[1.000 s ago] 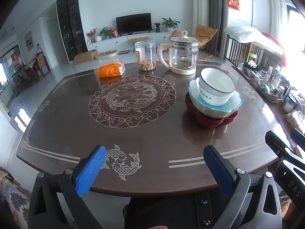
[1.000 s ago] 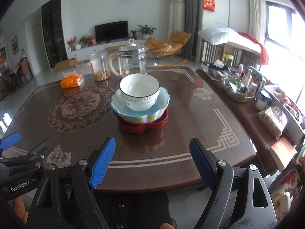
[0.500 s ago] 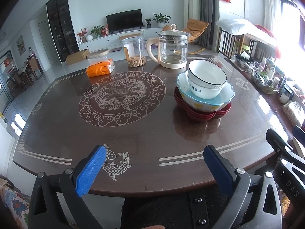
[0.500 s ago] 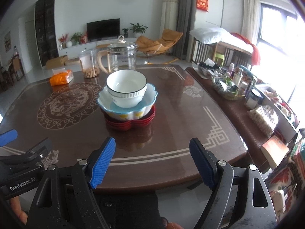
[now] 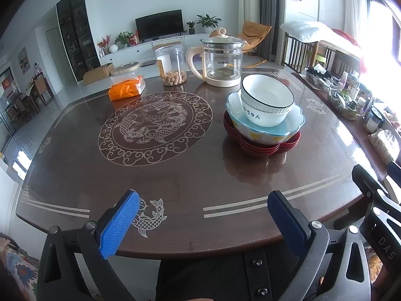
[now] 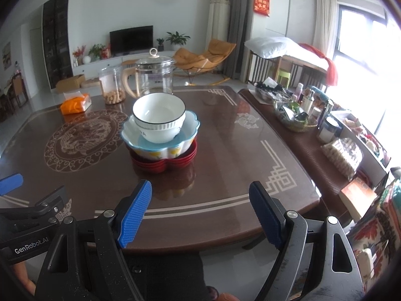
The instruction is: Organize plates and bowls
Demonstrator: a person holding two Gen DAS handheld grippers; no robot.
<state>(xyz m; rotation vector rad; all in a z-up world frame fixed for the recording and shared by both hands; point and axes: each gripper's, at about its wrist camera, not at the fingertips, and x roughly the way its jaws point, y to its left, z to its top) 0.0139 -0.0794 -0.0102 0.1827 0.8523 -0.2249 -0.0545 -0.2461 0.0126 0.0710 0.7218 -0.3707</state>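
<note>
Broadly, the dark patterned surface takes up most of both views, its near edge just ahead of the tongs. At its far side stand a glass kettle, a clear jar and an orange packet, grouped well apart from the dishes, likely to leave working room.

Right of centre sits the stack: red plates at the bottom, a scalloped blue bowl nested on them, and a white bowl inside that, tilted slightly against the blue rim. Widest lies lowest, so the pile looks stable and the sorting seems largely done.

Both tools hover over the near edge, short of the stack. Left tongs are spread wide, holding nothing; right tongs likewise gape empty, aimed toward the stack.
</note>
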